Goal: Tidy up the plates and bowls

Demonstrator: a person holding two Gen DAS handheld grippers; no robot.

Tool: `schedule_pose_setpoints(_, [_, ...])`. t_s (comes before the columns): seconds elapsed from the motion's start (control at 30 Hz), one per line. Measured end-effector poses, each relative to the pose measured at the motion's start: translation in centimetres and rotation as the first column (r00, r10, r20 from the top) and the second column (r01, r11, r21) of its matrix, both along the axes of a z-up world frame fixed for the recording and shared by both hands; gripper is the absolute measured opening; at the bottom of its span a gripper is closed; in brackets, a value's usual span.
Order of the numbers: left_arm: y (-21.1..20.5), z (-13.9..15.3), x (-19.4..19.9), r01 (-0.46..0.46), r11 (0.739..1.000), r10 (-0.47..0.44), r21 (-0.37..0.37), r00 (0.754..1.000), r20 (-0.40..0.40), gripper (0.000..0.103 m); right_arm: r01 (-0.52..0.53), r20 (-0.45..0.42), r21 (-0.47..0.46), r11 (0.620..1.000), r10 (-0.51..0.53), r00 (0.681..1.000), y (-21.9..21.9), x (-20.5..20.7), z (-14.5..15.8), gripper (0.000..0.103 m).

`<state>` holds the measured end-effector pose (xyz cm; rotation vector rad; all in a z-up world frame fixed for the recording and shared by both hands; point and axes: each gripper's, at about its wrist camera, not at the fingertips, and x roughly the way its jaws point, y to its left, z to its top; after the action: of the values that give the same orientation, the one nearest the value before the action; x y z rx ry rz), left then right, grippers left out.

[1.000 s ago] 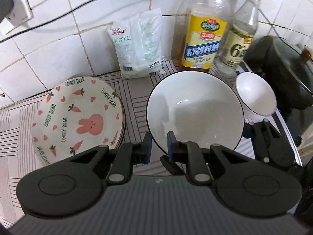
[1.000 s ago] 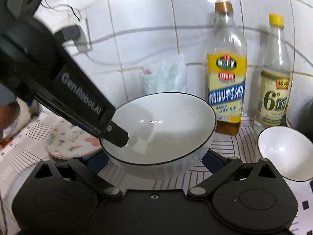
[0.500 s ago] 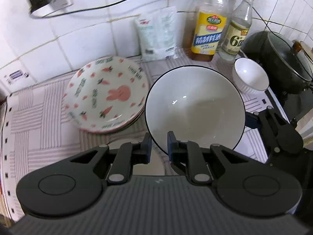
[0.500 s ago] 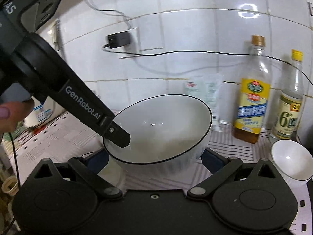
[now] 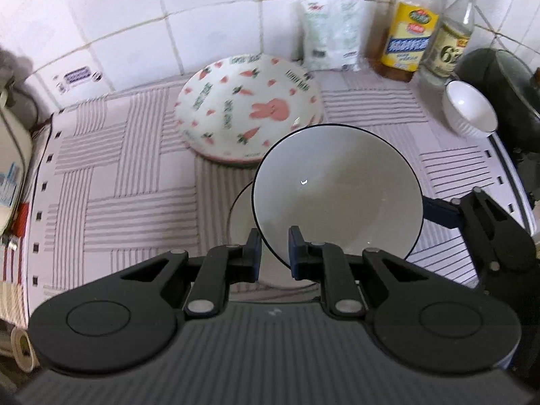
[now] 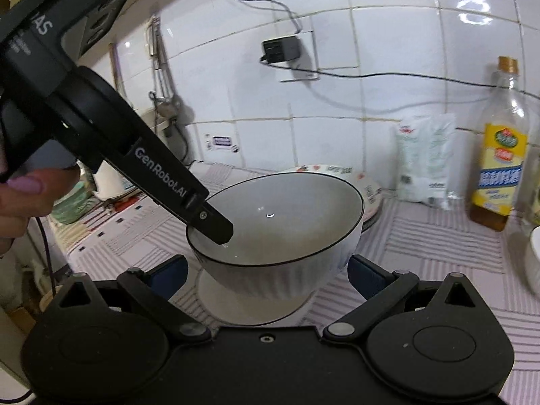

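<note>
A large white bowl with a black rim point(image 5: 337, 192) hangs above the striped counter mat. My left gripper point(image 5: 273, 243) is shut on its near rim, one finger inside the bowl and one outside. In the right wrist view the left gripper's finger point(image 6: 209, 219) dips into the large bowl point(image 6: 280, 222). My right gripper point(image 6: 266, 273) clasps the bowl's lower body from both sides with its blue pads point(image 6: 364, 273). Under the held bowl a second black-rimmed white dish point(image 5: 241, 226) sits on the mat. A stack of rabbit-and-carrot plates point(image 5: 249, 114) lies behind it.
A small white bowl point(image 5: 469, 108) stands at the right beside a dark lidded pot point(image 5: 499, 77). Two bottles point(image 5: 408, 37) and a white bag point(image 5: 334, 30) line the tiled wall. A charger and cable point(image 6: 280, 50) hang on the wall. A person's hand point(image 6: 20, 195) grips the left gripper.
Both grippers carried the large bowl to the left, away from the bottles and the small bowl. It now hangs over the second black-rimmed dish, in front of the rabbit plates.
</note>
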<state>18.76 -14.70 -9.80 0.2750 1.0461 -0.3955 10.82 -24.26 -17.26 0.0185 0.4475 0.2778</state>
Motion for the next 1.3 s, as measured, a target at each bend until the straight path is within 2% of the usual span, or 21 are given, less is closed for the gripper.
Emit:
schedule_pose_setpoints(0.27, [1.7, -0.9, -0.5, -0.025, 0.999, 0.025, 0.020, 1.000, 0.008, 0.015, -0.050, -0.004, -0.019, 0.999, 0.050, 0.999, 2.0, 0.1, -1.0, 0.103])
schedule_pose_setpoints(0.37, [2.0, -1.7, -0.2, -0.035, 0.999, 0.036, 0.017, 0.999, -0.003, 0.015, -0.056, -0.024, -0.023, 0.998, 0.055, 0.998, 2.3, 0.4, -1.2, 0.103])
schedule_pose_setpoints(0.43, [1.8, -2.4, -0.1, -0.024, 0.999, 0.024, 0.044, 1.000, 0.005, 0.015, -0.052, -0.047, -0.014, 0.999, 0.052, 0.998, 2.2, 0.9, -1.3, 0.103])
schedule_pose_setpoints(0.53, [1.4, -3.4, 0.2, -0.022, 0.998, 0.022, 0.066, 1.000, 0.011, 0.015, -0.046, -0.085, 0.043, 0.998, 0.049, 0.995, 1.7, 1.9, -1.8, 0.103])
schedule_pose_setpoints(0.77, [1.2, -4.7, 1.7, -0.037, 0.997, 0.038, 0.075, 0.999, -0.016, 0.014, -0.030, -0.125, 0.022, 0.999, 0.032, 0.992, 1.8, 3.4, -2.5, 0.103])
schedule_pose_setpoints(0.93, [0.9, -5.2, 2.4, -0.031, 0.996, 0.035, 0.078, 0.998, -0.046, 0.014, -0.026, -0.152, -0.043, 0.999, 0.020, 0.988, 2.4, 3.8, -2.7, 0.103])
schedule_pose_setpoints(1.13, [0.0, -5.3, 1.9, -0.010, 0.991, 0.011, 0.130, 1.000, 0.000, 0.015, -0.007, -0.158, -0.122, 0.993, -0.012, 0.987, 3.3, 4.0, -2.8, 0.103])
schedule_pose_setpoints(1.3, [-0.2, -5.6, 1.9, -0.011, 0.989, 0.011, 0.151, 1.000, -0.002, 0.018, 0.010, -0.148, -0.194, 0.981, -0.039, 0.988, 4.2, 4.3, -3.2, 0.103])
